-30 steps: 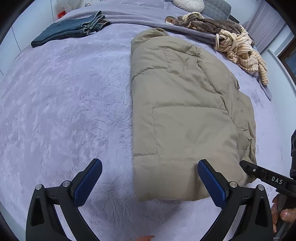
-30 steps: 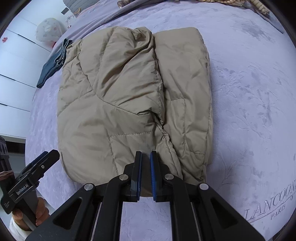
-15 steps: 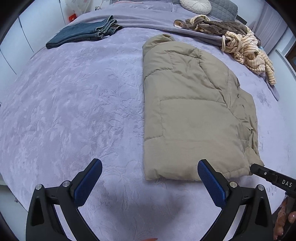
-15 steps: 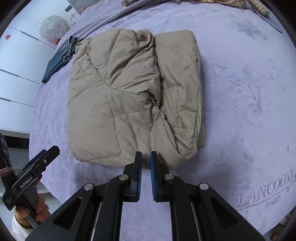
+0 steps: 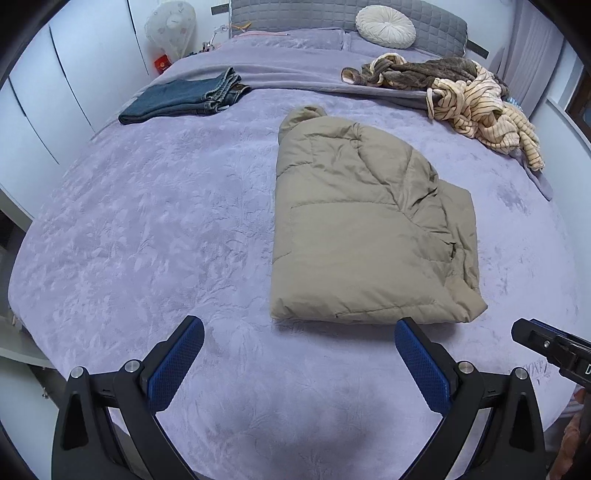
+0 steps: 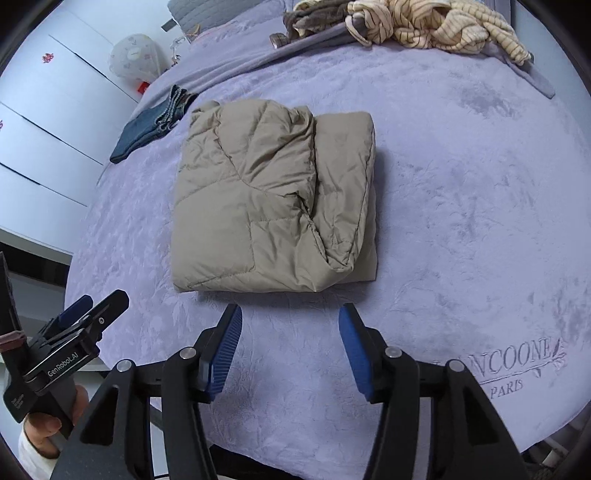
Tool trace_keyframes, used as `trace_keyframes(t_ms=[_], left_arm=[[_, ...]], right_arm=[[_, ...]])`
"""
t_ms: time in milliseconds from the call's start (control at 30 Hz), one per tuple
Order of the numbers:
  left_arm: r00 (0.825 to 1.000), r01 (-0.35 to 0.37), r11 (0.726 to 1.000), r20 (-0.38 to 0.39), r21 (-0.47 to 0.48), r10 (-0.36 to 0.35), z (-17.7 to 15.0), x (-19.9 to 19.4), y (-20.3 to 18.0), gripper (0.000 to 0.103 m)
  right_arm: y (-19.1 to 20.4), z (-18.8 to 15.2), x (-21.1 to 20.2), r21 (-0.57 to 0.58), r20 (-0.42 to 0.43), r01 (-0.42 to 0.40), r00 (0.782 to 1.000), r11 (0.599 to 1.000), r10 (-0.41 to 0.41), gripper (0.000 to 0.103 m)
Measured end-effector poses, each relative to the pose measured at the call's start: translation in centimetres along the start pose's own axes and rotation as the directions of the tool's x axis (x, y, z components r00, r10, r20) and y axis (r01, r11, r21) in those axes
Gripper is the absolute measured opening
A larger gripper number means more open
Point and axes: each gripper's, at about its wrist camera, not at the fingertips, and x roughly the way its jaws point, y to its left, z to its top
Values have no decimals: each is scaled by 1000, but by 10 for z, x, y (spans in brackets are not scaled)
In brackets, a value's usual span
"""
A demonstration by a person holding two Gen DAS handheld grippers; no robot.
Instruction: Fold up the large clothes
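Folded jacket (image 5: 365,236) lies lengthwise, hood toward the headboard; left gripper (image 5: 299,354) and right gripper (image 6: 290,343) wide, empty.

It was a home bedroom: a bed (image 5: 147,229) under a lavender plush cover, a grey quilted headboard (image 5: 295,14) with a round cushion (image 5: 386,21), white wardrobe doors (image 5: 92,62), and clothes (image 5: 472,99) heaped about.

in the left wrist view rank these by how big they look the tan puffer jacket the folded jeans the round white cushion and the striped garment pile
Largest to smallest, as they look:
1. tan puffer jacket, though it lies nearest the camera
2. striped garment pile and folded jeans: too close to rank
3. round white cushion, farthest away, so its true size is unsure
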Motion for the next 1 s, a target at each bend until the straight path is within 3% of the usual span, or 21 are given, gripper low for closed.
trace_keyframes(t_ms=[67,167,533,600,767,1000], left_arm=[[1000,2,1000,16,-3,-2,-3,-13,-4,103],[999,8,1000,39,-7,-8,-8,-31,-9,103],[993,-1,1000,115,-22,3,-18,-84,-16,103],[993,0,1000,119,-23,3,-19,-88,-16,103],[992,-4,1000,124,-17,6,-17,-91,-10,103],[991,-24,1000,131,6,23,2,-86,21,103]], right_arm=[[3,0,-13,-14,34,18,999,1000,-17,62],[8,-1,-32,-43,82,63,995,997,-60,80],[25,-8,-76,-124,195,112,977,986,-86,89],[26,-11,-79,-121,209,115,974,986,-88,103],[34,-12,-85,-118,254,137,962,983,-104,103],[56,-4,-79,-80,251,157,959,984,-133,103]])
